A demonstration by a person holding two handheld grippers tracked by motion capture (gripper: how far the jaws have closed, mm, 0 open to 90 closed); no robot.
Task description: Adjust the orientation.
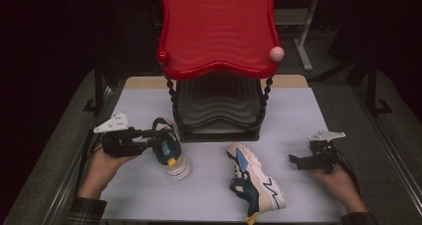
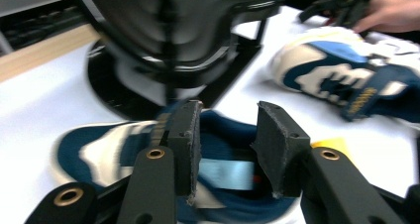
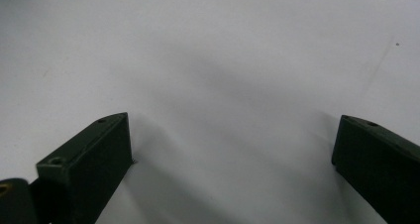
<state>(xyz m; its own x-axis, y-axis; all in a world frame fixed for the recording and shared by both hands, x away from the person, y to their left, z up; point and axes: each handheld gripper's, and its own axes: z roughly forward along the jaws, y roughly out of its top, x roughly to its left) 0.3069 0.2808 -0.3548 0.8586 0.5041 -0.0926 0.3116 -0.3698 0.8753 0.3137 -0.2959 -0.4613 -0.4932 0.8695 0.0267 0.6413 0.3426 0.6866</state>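
Sneakers, two, on white worktop (image 1: 298,115) in front of a tiered shoe rack (image 1: 219,110); rack has red wavy top shelf (image 1: 217,28) and dark lower shelves, top edge cut off by frame; a pink ball (image 1: 276,53) caps its right front post; left sneaker (image 1: 170,148) lies beside rack's front left corner, navy, white and yellow, heel end partly hidden behind left gripper (image 1: 158,138); in left gripper view that sneaker (image 2: 99,149) is blurred, collar sits between the two jaws, pads close on either side with a narrow gap; cannot tell if they actually clamp it; left hand (image 1: 102,168) wraps the gripper body; right sneaker (image 1: 256,182) lies on its side near worktop's front edge, cream sole, blue and navy upper, yellow tip touching frame bottom; same shoe in left gripper view (image 2: 346,75), cut by right edge; right gripper (image 1: 294,160) rests on worktop well apart from it, held by right hand (image 1: 338,180); right gripper view shows jaws spread wide, bare white surface between, holding nothing; room behind is dark, hard to make out.
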